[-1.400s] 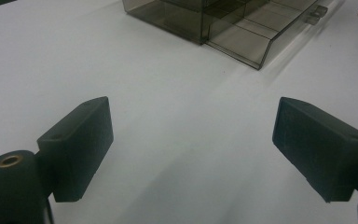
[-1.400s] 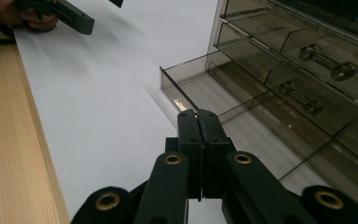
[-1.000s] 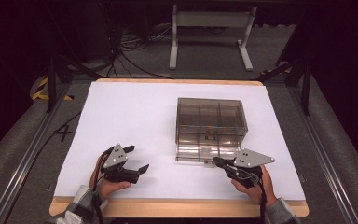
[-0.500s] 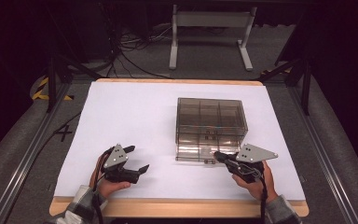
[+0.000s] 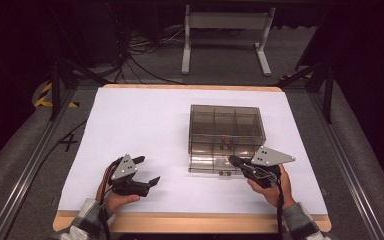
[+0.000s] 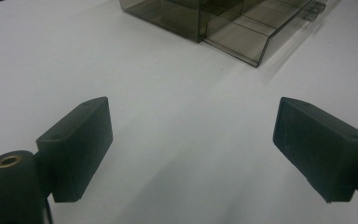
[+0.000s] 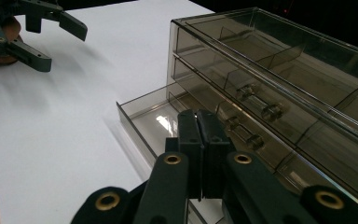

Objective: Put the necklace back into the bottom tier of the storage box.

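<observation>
Your left gripper [image 5: 142,172] sits idle on the white counter [image 5: 145,125], jaws wide apart and empty. The smoky clear plastic drawer box [image 5: 226,132] stands right of centre, its bottom drawer [image 7: 168,116] slid partway out. Your right gripper [image 5: 236,162] hovers there, jaws pressed together; shove carelessly and the light box could skid.

A wooden table [image 5: 195,223] under a white sheet [image 5: 145,125]

The white sheet covered nearly the whole tabletop, leaving bare wood along the near edge at 6 o'clock and a thin strip at 12 o'clock. Directly on the sheet stood a smoky transparent drawer box [image 5: 226,135], right of centre toward 3 o'clock, its lowest drawer [image 7: 156,119] pulled partly out toward 6 o'clock over the sheet. The sheet's left half, from 7 to 11 o'clock, lay flat and smooth.
</observation>
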Motion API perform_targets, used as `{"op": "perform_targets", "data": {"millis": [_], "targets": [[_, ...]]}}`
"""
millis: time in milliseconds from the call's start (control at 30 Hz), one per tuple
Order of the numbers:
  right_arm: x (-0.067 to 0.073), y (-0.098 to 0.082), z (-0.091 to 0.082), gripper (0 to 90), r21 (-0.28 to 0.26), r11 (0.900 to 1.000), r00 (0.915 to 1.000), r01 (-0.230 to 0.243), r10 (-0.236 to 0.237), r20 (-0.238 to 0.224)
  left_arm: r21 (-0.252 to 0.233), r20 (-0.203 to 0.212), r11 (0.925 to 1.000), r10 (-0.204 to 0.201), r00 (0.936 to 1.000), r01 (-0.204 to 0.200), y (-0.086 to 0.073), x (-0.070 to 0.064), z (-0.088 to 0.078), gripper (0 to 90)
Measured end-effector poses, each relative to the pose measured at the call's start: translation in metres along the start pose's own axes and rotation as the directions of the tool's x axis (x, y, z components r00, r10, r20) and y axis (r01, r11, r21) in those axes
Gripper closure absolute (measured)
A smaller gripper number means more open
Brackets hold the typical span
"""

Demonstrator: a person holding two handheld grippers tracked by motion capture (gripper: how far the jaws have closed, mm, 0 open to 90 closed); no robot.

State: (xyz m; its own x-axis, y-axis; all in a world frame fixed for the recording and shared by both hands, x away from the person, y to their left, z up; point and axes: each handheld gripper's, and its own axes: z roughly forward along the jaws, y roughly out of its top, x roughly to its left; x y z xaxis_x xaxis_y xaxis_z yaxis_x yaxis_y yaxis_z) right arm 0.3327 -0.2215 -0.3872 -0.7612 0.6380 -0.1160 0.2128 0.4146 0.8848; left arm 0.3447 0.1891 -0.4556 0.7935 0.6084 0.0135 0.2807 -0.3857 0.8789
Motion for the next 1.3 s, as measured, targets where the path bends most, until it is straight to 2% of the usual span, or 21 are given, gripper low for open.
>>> {"op": "perform_targets", "data": {"millis": [300,733,1300], "targets": [[-0.008,0.000,0.009,89.8,0.008,1.000,0.9998,-0.015,0.015,0.008,0.001,0.000,1.0000,0.000,1.0000,0.000,0.000,0.000,0.000,12.5],[-0.010,-0.001,0.025,89.8,0.036,0.999,0.9998,-0.020,0.020,0.008,-0.003,0.003,1.0000,-0.009,1.0000,0.009,0.000,0.000,0.000,12.5],[-0.010,-0.013,0.041,89.8,0.112,0.993,0.9998,-0.021,0.021,0.001,0.000,0.005,1.0000,0.006,1.0000,-0.006,0.000,0.000,0.000,12.5]]}}
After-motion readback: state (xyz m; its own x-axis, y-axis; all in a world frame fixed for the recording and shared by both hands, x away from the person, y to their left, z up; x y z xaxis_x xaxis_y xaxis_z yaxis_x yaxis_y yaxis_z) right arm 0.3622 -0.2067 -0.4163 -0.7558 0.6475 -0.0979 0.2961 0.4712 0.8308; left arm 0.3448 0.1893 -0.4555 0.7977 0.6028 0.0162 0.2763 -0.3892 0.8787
